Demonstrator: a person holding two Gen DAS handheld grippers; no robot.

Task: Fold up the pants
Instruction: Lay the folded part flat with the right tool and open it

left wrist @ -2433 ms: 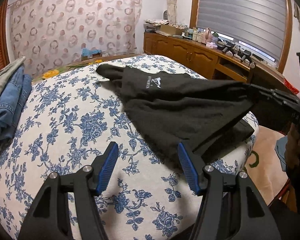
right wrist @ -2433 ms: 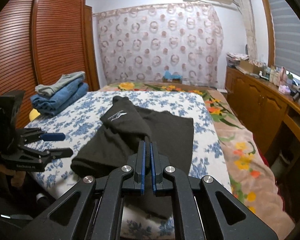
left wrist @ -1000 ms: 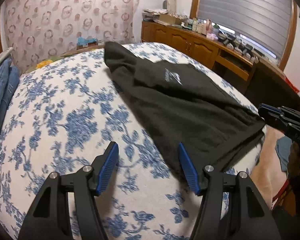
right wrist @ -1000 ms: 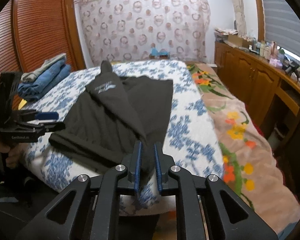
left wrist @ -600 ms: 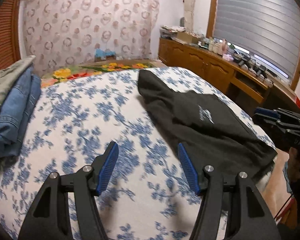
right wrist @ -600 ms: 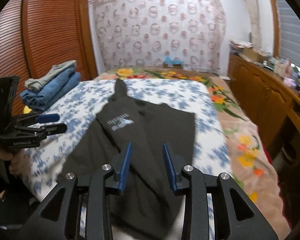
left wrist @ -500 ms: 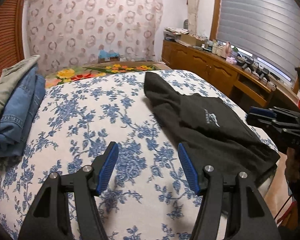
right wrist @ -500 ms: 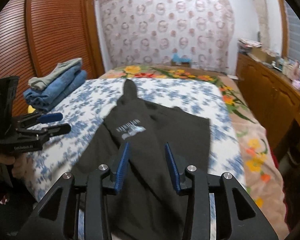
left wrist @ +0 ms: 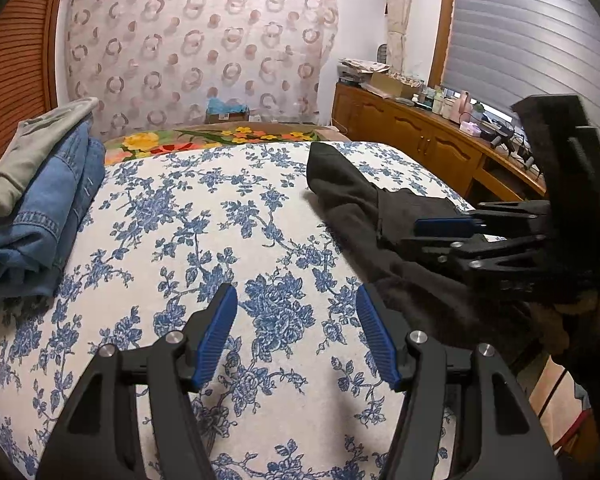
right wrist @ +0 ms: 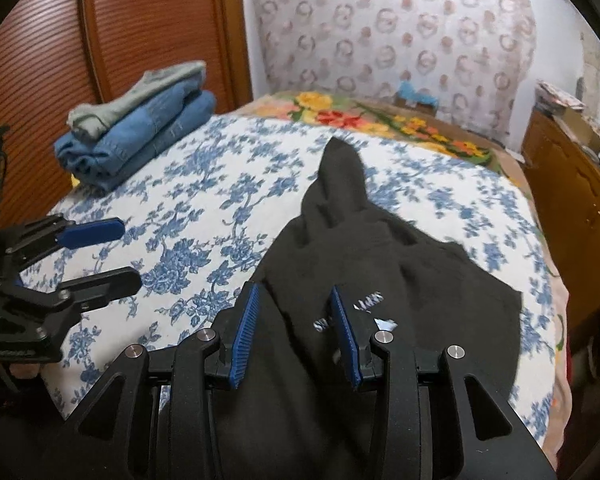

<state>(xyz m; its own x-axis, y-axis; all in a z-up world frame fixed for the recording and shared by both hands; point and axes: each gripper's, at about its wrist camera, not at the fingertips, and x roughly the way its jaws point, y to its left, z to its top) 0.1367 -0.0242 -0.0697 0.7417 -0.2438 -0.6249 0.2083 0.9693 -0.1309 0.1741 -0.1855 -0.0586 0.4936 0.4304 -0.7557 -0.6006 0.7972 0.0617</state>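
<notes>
Dark, roughly folded pants with a white printed logo lie on the blue-flowered bedspread, one narrow end pointing to the far side. My right gripper hovers over their near part, open, with no cloth pinched between its blue pads. In the left wrist view the pants lie at the right, and the right gripper reaches over them from the right edge. My left gripper is open above bare bedspread, left of the pants. The right wrist view shows the left gripper at the left edge.
A stack of folded jeans with a grey garment on top sits on the bed's far left corner. A wooden cabinet with clutter runs along the right wall. A slatted wardrobe door stands behind the stack.
The right gripper was shut on the pants' near edge; it has let go, opened and swung left over the pants. The left gripper stayed open and shifted a little over the bedspread.
</notes>
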